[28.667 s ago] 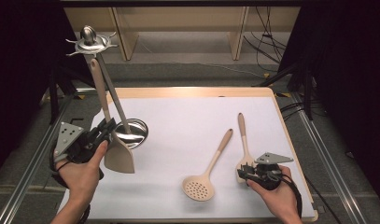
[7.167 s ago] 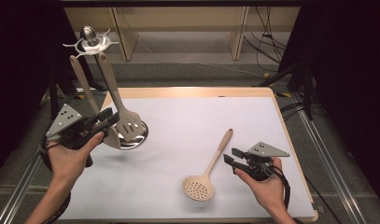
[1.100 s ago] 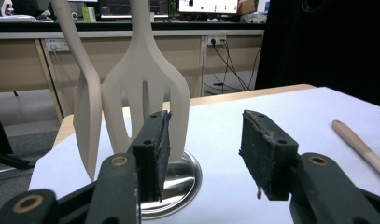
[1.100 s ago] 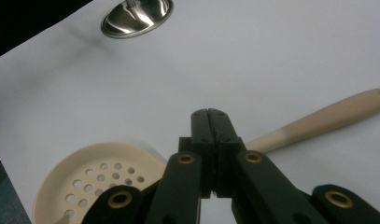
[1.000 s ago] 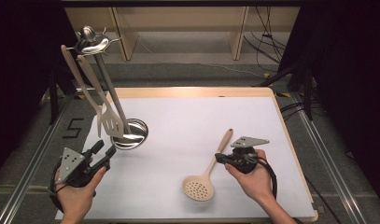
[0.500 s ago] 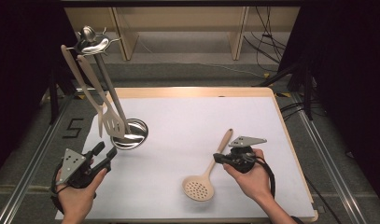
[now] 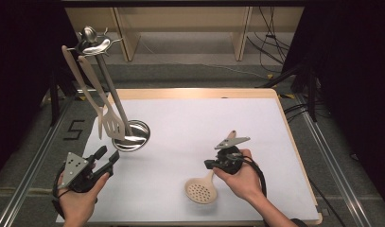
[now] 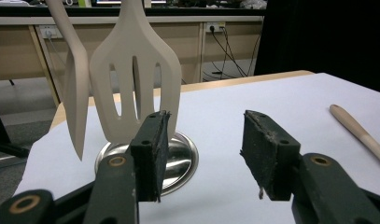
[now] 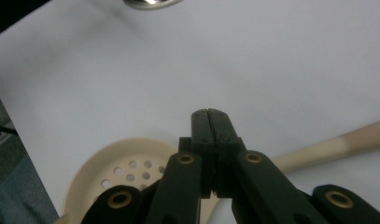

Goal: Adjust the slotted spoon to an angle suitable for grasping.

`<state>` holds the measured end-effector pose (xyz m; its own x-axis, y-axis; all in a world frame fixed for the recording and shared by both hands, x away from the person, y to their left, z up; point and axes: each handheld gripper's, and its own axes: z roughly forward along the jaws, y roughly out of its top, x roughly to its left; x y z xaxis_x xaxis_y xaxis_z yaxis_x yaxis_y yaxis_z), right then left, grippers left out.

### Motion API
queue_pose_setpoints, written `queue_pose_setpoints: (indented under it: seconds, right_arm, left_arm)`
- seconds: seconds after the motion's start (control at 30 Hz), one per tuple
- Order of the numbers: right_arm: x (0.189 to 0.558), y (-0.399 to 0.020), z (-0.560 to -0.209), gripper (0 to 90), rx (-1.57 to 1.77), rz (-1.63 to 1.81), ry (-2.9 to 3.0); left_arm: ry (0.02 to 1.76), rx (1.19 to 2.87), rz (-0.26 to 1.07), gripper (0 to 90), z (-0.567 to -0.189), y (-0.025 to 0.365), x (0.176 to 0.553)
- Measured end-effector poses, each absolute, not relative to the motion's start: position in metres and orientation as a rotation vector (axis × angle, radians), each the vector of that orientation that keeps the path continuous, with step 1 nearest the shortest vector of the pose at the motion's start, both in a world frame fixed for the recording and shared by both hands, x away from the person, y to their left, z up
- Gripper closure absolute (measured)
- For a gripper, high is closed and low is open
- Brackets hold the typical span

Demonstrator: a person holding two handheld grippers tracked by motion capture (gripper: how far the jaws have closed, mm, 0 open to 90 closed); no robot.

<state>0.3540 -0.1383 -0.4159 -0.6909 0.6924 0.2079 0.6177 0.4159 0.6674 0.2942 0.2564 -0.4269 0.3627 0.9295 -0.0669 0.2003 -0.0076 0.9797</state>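
White paper covers the table (image 7: 294, 156), and a steel rack (image 7: 131, 135) near its far left corner carries two hanging utensils, one of them a slotted turner (image 7: 113, 124). Toward the near edge lies a cream skimmer (image 7: 201, 190), bowl nearest the person, handle slanting away under the right gripper (image 7: 210, 164), whose jaws are pressed together above it with nothing between them. By the near left corner the left gripper (image 7: 109, 156) stands wide and empty. That skimmer looks light, stiff and smooth; the slim handle, mid-length, seems the place to pinch.
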Motion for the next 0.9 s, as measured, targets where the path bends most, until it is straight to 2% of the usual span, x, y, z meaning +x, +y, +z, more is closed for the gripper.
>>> queue_pose_setpoints:
  seconds: [0.5,0.9]
  right_arm:
    - [0.374,-0.079,-0.445,90.0,1.142,0.906,2.807]
    - [0.393,-0.069,-0.457,90.0,1.150,0.727,2.967]
  left_arm:
    - [1.085,1.494,0.782,49.9,-0.430,0.258,0.293]
    - [1.077,1.516,0.763,49.7,-0.432,0.255,0.294]
